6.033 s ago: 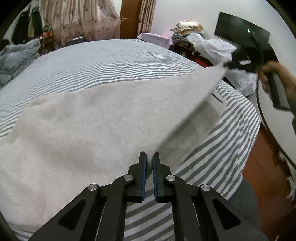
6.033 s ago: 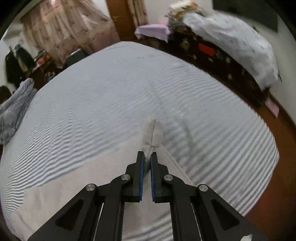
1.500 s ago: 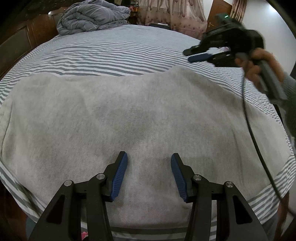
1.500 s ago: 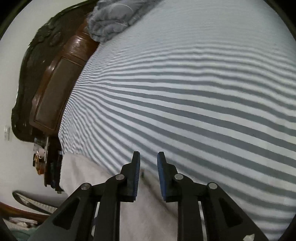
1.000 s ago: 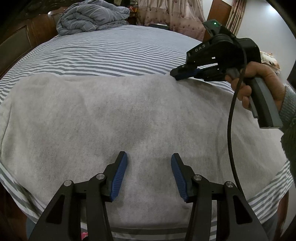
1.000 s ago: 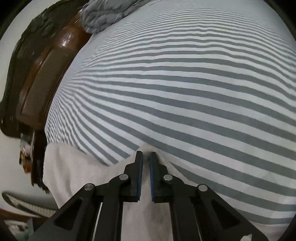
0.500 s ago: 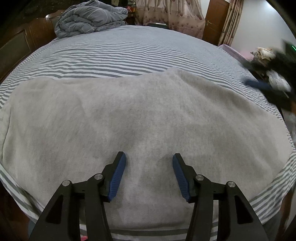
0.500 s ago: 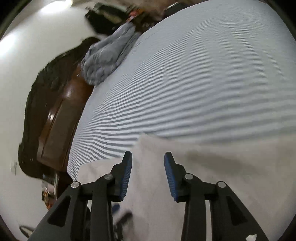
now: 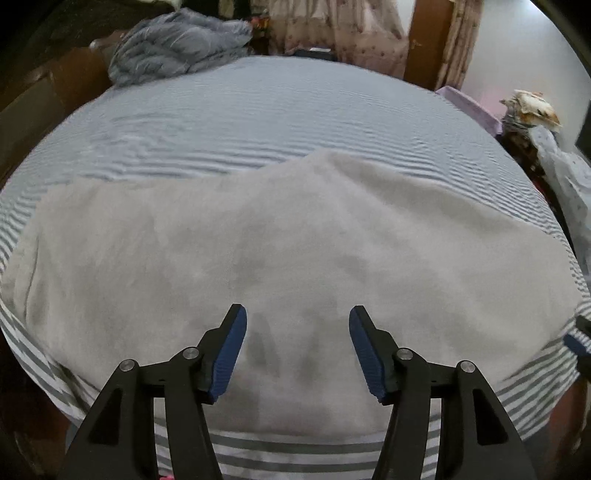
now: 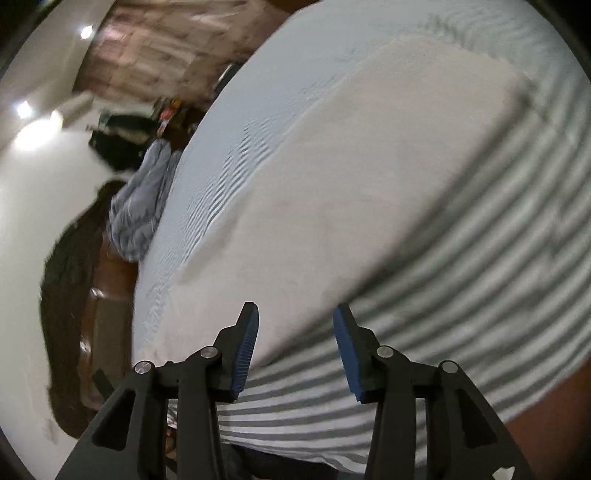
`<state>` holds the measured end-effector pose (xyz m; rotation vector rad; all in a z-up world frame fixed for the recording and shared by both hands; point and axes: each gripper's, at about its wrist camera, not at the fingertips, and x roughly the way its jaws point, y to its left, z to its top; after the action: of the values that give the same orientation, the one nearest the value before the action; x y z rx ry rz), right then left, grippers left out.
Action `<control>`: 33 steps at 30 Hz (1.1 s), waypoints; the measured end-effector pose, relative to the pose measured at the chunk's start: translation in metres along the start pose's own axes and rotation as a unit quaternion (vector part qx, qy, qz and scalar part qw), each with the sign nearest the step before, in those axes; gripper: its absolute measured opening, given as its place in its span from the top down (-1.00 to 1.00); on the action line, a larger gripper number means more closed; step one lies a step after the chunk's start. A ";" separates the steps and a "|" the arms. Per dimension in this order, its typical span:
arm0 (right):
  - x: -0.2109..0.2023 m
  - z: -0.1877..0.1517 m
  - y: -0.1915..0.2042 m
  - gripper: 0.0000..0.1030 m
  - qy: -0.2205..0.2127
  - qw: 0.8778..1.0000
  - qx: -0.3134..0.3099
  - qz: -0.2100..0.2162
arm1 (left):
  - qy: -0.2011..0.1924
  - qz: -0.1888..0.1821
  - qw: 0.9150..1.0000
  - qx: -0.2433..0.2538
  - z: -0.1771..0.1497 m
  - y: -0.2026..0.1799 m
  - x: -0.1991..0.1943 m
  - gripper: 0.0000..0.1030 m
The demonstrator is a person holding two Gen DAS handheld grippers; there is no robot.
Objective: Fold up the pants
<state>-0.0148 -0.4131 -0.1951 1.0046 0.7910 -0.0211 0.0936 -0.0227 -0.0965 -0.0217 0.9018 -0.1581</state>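
The pale grey fleece pants (image 9: 280, 243) lie flat across the near part of the striped bed (image 9: 258, 118), with a peak at their far edge. My left gripper (image 9: 297, 347) is open and empty just above the pants' near middle. My right gripper (image 10: 295, 343) is open and empty, over the pants' near edge (image 10: 351, 192) where they meet the striped sheet (image 10: 480, 295). A tip of the right gripper shows at the right edge of the left wrist view (image 9: 580, 339).
A crumpled grey-blue duvet (image 9: 177, 40) lies at the bed's far left by the dark wooden headboard (image 9: 44, 96). Curtains (image 9: 332, 26) and a door stand behind. A cluttered pile of cloth (image 9: 535, 114) sits on furniture to the right. The bed's edge is just below both grippers.
My right gripper let go of the pants' far edge, opened and swung back to the near right side. The left gripper stayed open over the pants and lifted slightly.
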 end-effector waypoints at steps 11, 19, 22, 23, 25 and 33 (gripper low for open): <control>0.040 0.006 -0.033 0.14 0.003 0.996 0.069 0.058 | 0.035 -0.048 0.996 0.071 0.004 -0.106 0.016 -0.14; 0.037 0.050 -0.065 0.26 -0.074 0.986 0.117 0.093 | 0.046 -0.050 0.993 0.095 0.003 -0.160 0.039 -0.14; 0.028 0.073 -0.080 0.37 -0.093 0.984 0.126 0.084 | 0.043 -0.043 0.993 0.098 0.004 -0.165 0.045 -0.15; 0.024 0.082 -0.083 0.37 -0.102 0.984 0.125 0.078 | 0.043 -0.041 0.993 0.099 0.005 -0.166 0.048 -0.16; 0.016 0.097 -0.089 0.37 -0.116 0.984 0.122 0.064 | 0.043 -0.039 0.993 0.100 0.005 -0.168 0.052 -0.18; -0.005 0.124 -0.104 0.78 -0.120 0.987 0.101 0.045 | 0.035 -0.028 0.993 0.113 0.006 -0.170 0.060 -0.34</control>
<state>0.0164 -0.5670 -0.2344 1.2039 0.5286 -0.1454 0.1128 -0.1994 -0.1251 0.1700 0.9498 -0.3147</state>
